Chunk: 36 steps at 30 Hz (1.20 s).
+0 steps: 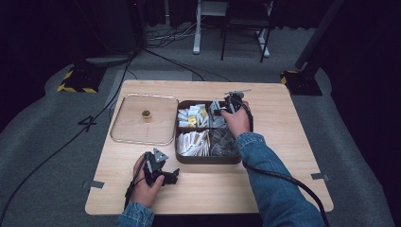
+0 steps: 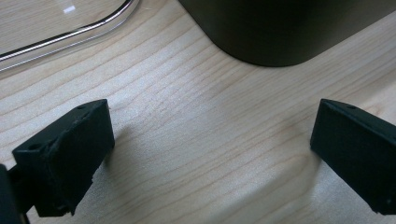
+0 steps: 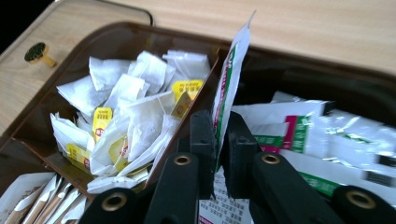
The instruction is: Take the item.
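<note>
**Ana:** Nearest the high camera come two forearms in denim sleeves. What do the hands carry?

**Ben:** Each holds a claw. The left claw (image 1: 171, 176) lies low on the worktop (image 1: 283, 156), just in front of the brown box (image 1: 208, 160), its jaws spread. The right claw (image 1: 218, 109) reaches over the box's far right compartment, among the packets there.

**Ana:** And the box itself?

**Ben:** Four compartments. White tea bags (image 1: 191, 116) with yellow tags fill the far left one, paper sticks (image 1: 193, 143) the near left, dark wrapped packets (image 1: 222, 142) the near right. Beside the box, to the left, lies a clear lid (image 1: 144, 119) with a small gold knob (image 1: 146, 114).

**Ana:** Now the left gripper view.

**Ben:** Two black jaws stand wide apart with bare wood between them; nothing is held. Beyond them sits the rounded corner of the brown box (image 2: 275, 32), and the clear lid's rim (image 2: 70, 37) runs across the upper left.

**Ana:** And the right gripper view?

**Ben:** The right claw (image 3: 219, 154) is pinching a white sachet (image 3: 229, 84) with green and red print. It stands upright between the jaws, its top edge rising above the box's far wall. It is lifted over the compartment of similar sachets (image 3: 317, 135), right by the divider. Tea bags (image 3: 126, 116) are heaped in the next compartment, and the gold knob (image 3: 37, 52) shows at the far left.
</note>
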Motion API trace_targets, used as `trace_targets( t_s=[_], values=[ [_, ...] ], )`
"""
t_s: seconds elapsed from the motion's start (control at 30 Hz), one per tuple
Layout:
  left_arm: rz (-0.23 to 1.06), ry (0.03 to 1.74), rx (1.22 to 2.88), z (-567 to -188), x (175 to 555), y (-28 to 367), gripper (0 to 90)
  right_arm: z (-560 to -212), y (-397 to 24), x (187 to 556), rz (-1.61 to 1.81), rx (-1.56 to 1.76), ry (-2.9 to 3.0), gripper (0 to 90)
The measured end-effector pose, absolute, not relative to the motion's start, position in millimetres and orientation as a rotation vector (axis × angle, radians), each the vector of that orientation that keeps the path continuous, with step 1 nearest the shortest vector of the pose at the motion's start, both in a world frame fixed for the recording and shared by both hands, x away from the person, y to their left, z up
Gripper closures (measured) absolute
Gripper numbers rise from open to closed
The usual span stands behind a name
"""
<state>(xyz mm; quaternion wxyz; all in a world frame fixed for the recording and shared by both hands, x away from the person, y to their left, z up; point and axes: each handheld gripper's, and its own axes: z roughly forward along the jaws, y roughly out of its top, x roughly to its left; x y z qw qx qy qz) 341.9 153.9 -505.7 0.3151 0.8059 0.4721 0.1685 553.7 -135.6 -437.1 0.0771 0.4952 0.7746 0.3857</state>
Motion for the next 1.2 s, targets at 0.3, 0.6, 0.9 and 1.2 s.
trace_targets(
  t_s=[0.3,0.6,0.9,1.2],
  values=[
    [0.439,1.244,2.125,-505.6,342.3,153.8,0.0,-414.5,-144.2,542.5,1.218,1.449,2.318,85.8],
    [0.439,1.241,2.131,-505.4,342.7,154.1,0.0,-387.5,-158.8,528.2,1.320,1.398,2.304,86.0],
    [0.443,1.241,2.132,-505.4,342.9,154.1,0.0,-366.0,-180.0,504.2,1.416,1.337,2.314,86.1],
    [0.441,1.243,2.129,-505.5,342.9,153.9,0.0,-357.2,-198.0,483.9,1.483,1.321,2.314,86.2]
  ],
)
